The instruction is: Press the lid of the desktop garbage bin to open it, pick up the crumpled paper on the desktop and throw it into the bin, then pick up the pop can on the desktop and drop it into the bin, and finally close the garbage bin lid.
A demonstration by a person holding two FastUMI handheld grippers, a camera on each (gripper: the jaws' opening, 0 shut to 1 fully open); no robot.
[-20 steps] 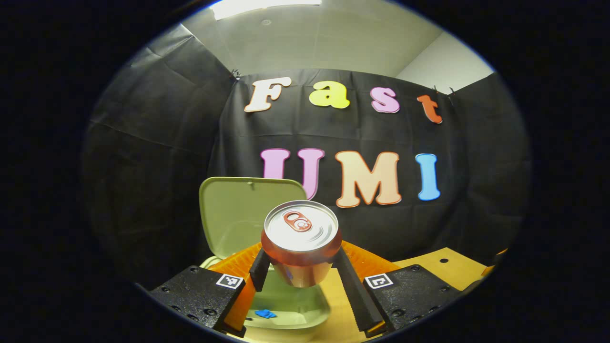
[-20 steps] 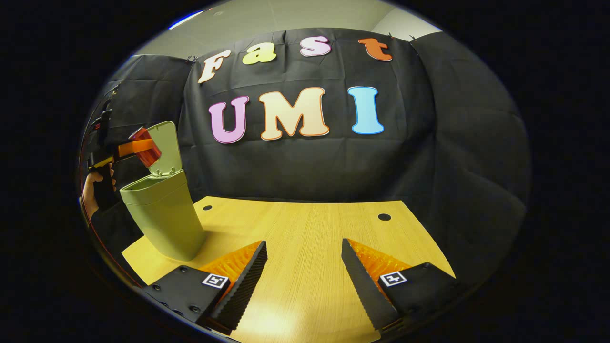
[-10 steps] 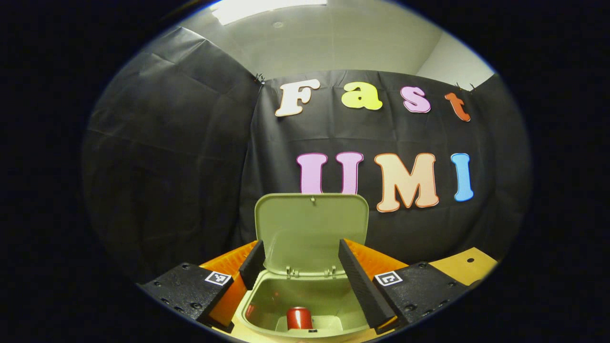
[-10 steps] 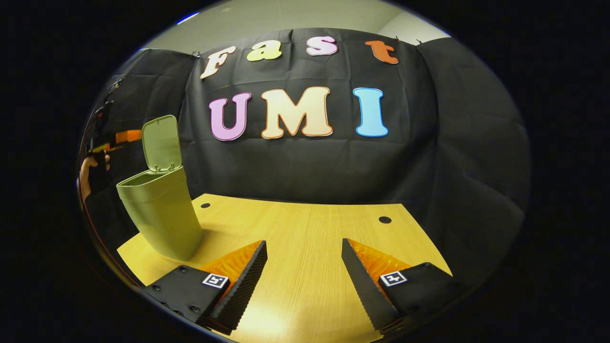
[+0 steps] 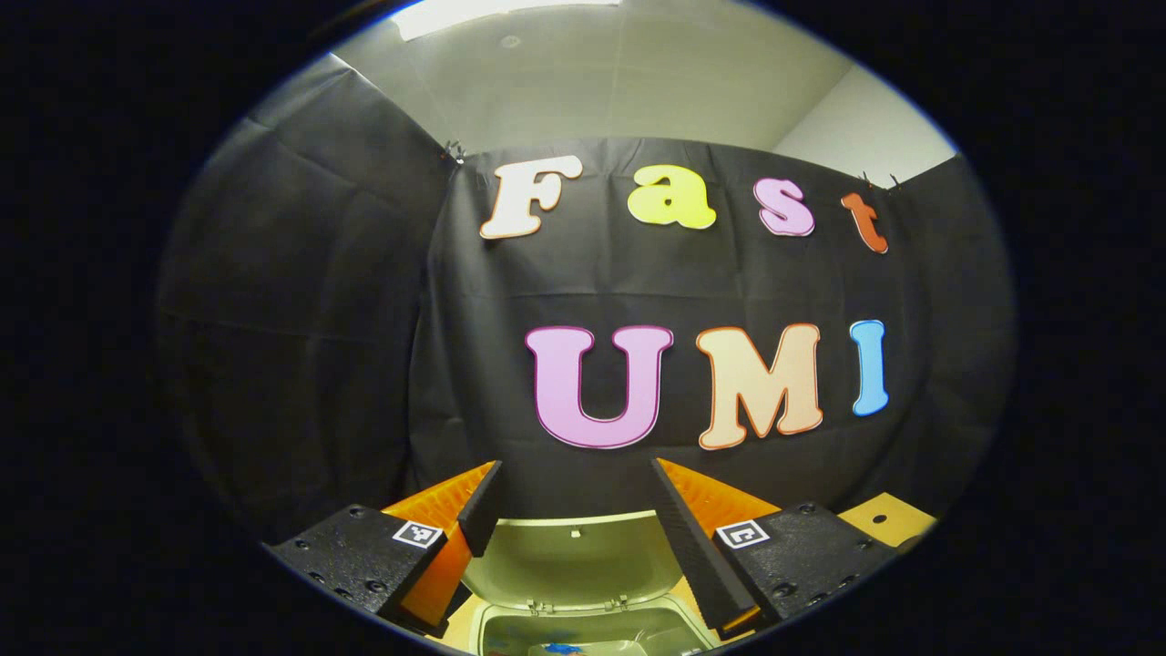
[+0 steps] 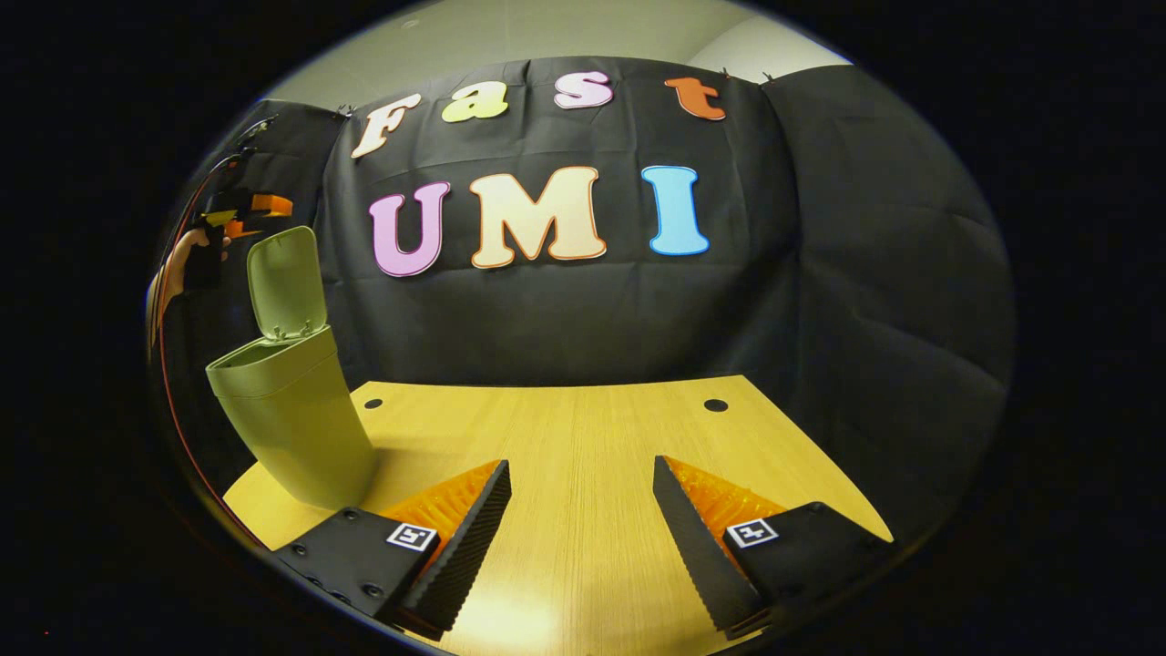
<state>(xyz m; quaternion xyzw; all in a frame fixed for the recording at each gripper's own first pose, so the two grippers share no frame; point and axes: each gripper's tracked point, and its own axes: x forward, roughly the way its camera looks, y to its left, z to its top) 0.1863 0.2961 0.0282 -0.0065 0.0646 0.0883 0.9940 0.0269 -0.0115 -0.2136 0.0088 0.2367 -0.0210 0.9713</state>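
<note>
Two grippers, both gaping wide with nothing between the fingers: my left gripper [image 5: 567, 510] hangs just above the raised flap lid [image 5: 574, 560] of the olive-green plastic desktop bin [image 6: 287, 410], and my right gripper [image 6: 581, 510] idles low over the light wooden tabletop [image 6: 583, 428], well apart from the bin. I judge only the lid closing is left, since no paper or can sits on the tabletop in the right gripper view. To do it well I'd come over the lid's top edge from behind, push it forward and down with one finger, go slow so the bin doesn't tip, and press till it latches. Bin contents: a scrap of something blue [image 5: 556, 648] shows low in the mouth in the left gripper view; can't tell whether the pop can lies inside.
</note>
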